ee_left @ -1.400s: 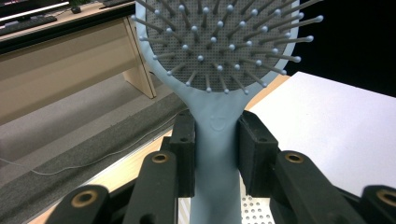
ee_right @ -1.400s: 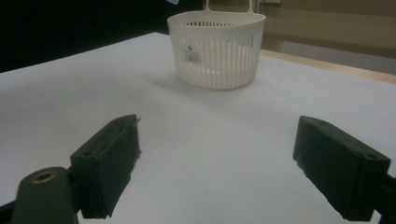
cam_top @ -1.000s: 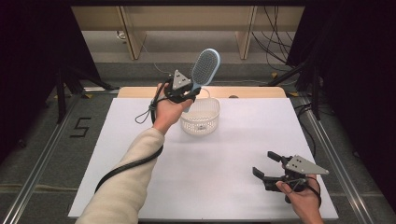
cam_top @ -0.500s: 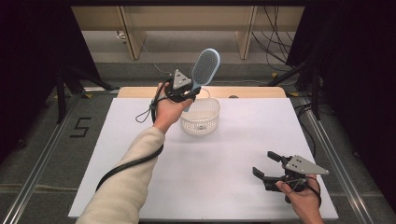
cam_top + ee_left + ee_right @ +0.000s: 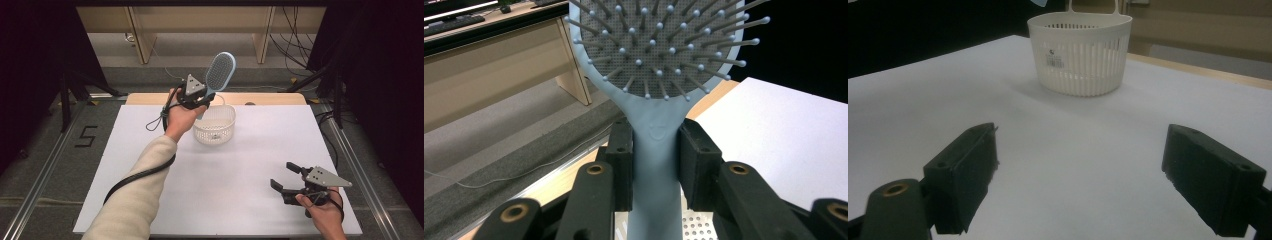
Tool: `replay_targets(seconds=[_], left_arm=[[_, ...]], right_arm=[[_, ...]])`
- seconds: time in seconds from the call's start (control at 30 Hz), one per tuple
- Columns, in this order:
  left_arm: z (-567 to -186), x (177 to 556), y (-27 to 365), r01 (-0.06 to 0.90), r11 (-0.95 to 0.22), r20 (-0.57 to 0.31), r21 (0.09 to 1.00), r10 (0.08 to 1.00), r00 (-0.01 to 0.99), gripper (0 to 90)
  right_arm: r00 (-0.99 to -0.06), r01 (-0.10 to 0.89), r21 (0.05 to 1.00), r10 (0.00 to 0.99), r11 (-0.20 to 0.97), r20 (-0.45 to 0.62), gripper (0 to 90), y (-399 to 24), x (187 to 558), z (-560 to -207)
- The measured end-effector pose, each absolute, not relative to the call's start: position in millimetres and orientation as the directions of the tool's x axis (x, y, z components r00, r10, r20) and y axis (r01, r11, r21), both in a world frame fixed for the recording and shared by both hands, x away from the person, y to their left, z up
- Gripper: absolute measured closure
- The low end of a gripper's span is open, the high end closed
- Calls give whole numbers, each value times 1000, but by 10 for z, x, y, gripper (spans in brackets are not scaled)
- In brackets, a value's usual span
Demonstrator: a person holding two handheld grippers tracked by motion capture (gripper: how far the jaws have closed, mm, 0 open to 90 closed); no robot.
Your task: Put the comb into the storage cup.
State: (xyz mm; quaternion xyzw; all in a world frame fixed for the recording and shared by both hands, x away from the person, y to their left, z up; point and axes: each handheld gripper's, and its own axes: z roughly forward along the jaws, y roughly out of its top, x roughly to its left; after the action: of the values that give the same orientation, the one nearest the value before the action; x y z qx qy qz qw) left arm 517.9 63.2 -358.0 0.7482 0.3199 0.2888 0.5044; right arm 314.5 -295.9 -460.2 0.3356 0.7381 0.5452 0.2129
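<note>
A pale blue hairbrush [image 5: 220, 72] [image 5: 659, 60] is held up in the air above the far left rim of a white slatted basket [image 5: 215, 125] [image 5: 1079, 52]. My left gripper [image 5: 200, 100] [image 5: 655, 155] is shut on the brush's handle, with the bristled head pointing up and away. In the left gripper view both pads press the handle's sides. My right gripper [image 5: 286, 176] [image 5: 1080, 180] rests low near the table's front right, open, with nothing between its jaws, facing the basket.
The white table top [image 5: 250, 165] ends at a wooden strip [image 5: 270, 98] along its far edge. Beyond stand wooden shelf legs [image 5: 142, 35] and loose cables on the floor. A metal rail [image 5: 350, 150] runs along the right side.
</note>
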Motion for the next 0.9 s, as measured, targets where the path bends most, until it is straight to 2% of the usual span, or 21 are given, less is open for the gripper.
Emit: replay_targets(seconds=[0.9], left_arm=[[-3619,5214,598,187,-290,112,939,770,628,698]], right_arm=[[-685,261,949,727,178,53,153,-2960,3148,-4603]])
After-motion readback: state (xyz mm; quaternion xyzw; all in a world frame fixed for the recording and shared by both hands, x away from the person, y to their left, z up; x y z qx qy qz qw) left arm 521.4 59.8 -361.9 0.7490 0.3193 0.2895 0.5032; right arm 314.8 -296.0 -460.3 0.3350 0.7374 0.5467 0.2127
